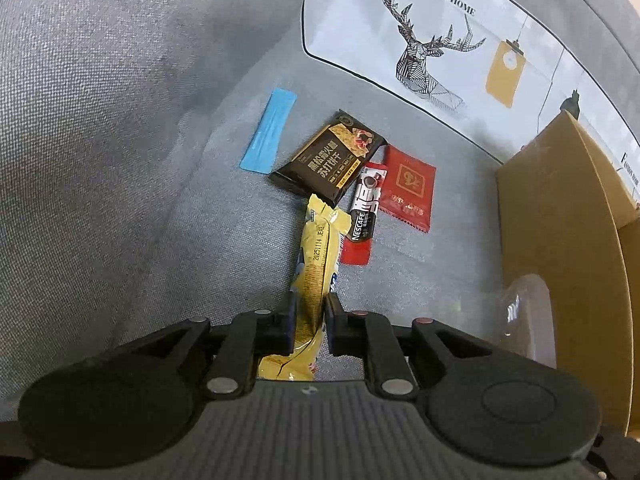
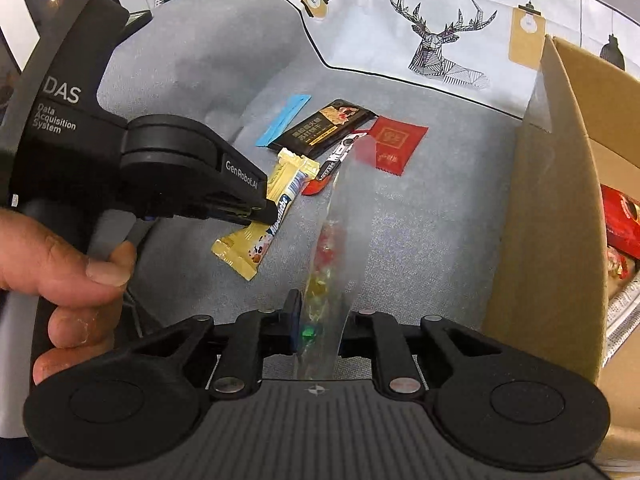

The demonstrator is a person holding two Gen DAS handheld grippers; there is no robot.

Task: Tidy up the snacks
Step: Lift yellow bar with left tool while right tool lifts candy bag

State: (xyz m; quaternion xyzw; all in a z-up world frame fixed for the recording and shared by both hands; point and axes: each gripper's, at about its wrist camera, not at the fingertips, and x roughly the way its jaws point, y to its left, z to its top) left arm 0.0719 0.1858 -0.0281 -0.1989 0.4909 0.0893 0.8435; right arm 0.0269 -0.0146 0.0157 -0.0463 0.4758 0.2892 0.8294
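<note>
My left gripper (image 1: 310,312) is shut on a yellow snack bar (image 1: 316,264), which also shows in the right wrist view (image 2: 260,236) with the left gripper (image 2: 264,214) pinching its middle. My right gripper (image 2: 320,320) is shut on a clear bag of coloured candies (image 2: 332,248). On the grey sofa lie a black cracker pack (image 1: 332,158), a Nescafe stick (image 1: 364,216), a red sachet (image 1: 408,188) and a blue strip (image 1: 270,130). A cardboard box (image 2: 560,200) stands at the right with red packets inside.
A white cushion with a deer print (image 1: 432,52) leans behind the snacks. The box wall (image 1: 560,220) rises at the right in the left wrist view, with a clear plastic item (image 1: 524,320) beside it. A hand (image 2: 68,276) holds the left gripper.
</note>
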